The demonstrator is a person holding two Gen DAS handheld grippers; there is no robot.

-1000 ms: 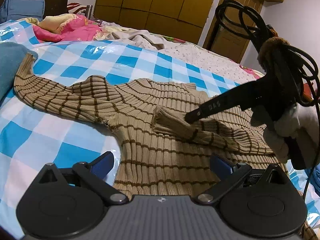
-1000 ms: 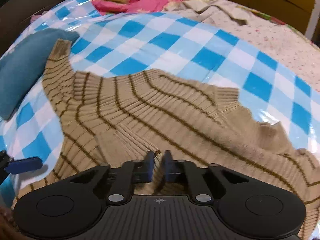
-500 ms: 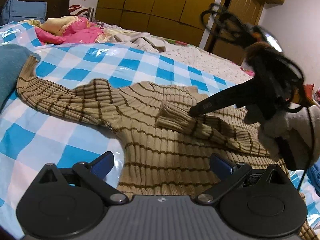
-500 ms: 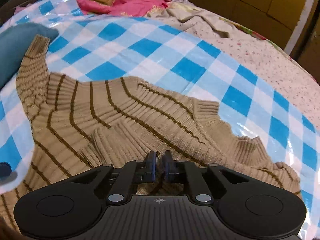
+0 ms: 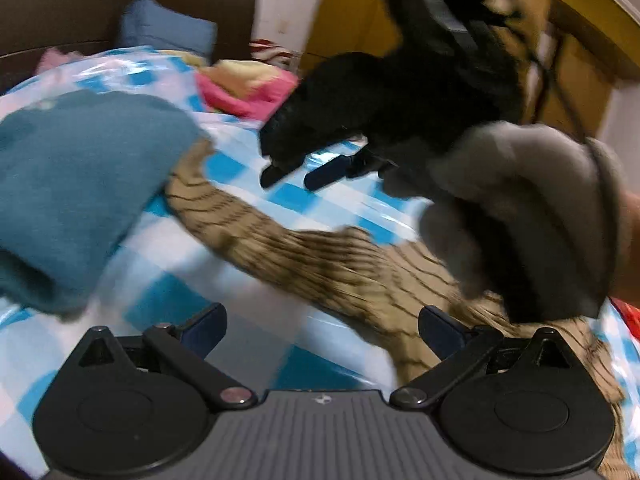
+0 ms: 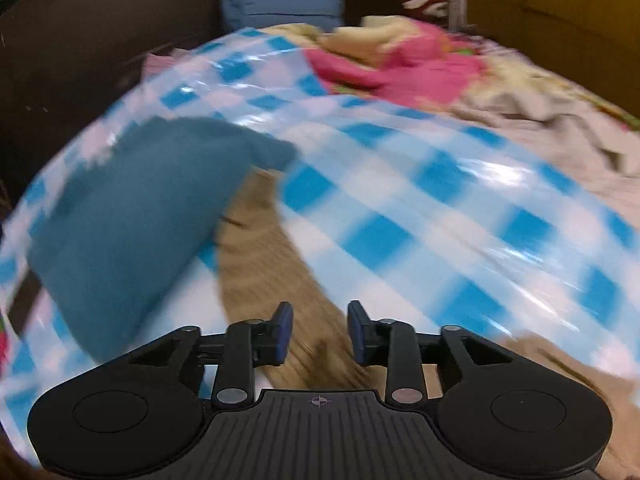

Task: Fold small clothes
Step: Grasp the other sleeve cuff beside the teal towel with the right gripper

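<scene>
A tan ribbed sweater with brown stripes lies on the blue-and-white checked sheet. Its long left sleeve runs up toward a teal garment. My left gripper is open wide just above the sheet, with the sleeve passing in front of its right finger; nothing is gripped. My right gripper hovers over the same sleeve, its jaws opening with nothing pressed between them. In the left wrist view the right gripper hangs above the sleeve's cuff end, held by a gloved hand. Both views are motion-blurred.
The teal garment lies at the left beside the sleeve's cuff. A pink and yellow heap of clothes and a blue pillow sit at the far end of the bed. A dark headboard stands at the left, wooden wardrobes at the right.
The right gripper has let go of the folded right sleeve, parted its jaws and swung left over the other sleeve. The left gripper's view has also turned left, toward the teal garment.
</scene>
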